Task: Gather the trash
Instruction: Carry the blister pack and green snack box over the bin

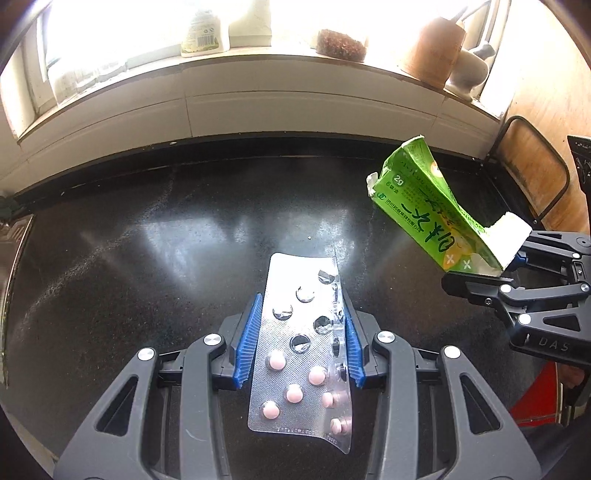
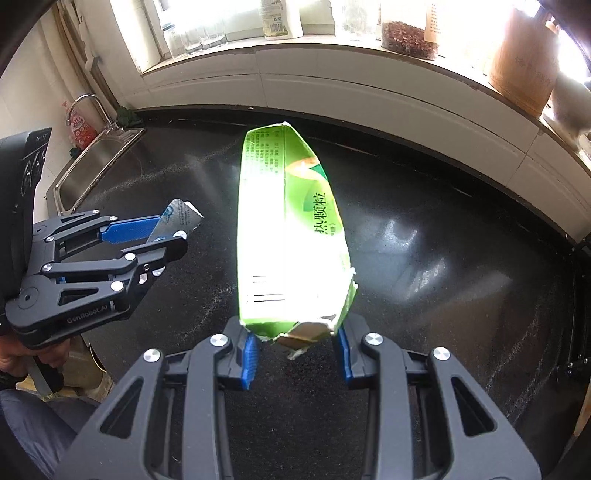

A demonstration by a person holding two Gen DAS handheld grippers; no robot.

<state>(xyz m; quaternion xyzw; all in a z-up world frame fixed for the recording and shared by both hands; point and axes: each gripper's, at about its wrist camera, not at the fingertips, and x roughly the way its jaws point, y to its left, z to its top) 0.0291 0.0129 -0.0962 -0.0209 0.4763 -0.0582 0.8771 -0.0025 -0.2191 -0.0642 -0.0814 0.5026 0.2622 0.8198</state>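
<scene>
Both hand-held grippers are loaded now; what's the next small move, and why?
Probably carry both loads away to a bin; none shows here. The left hand-held gripper clamps the clear, partly emptied pill blister sheet, the right hand-held gripper the crushed green cardboard box, both above the black countertop.

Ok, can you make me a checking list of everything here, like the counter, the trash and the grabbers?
Surface: black counter, shiny, bare apart from a tiny crumb.
Job's things: pill sheet, partly used; crushed green box. Both lifted off the counter.
Clutter: nothing seen.
Grippers: left gripper shut on pill sheet; right gripper shut on green box.
Cables: nothing seen.
Surroundings: windowsill with a jar and a bottle; sink beside the counter.
</scene>
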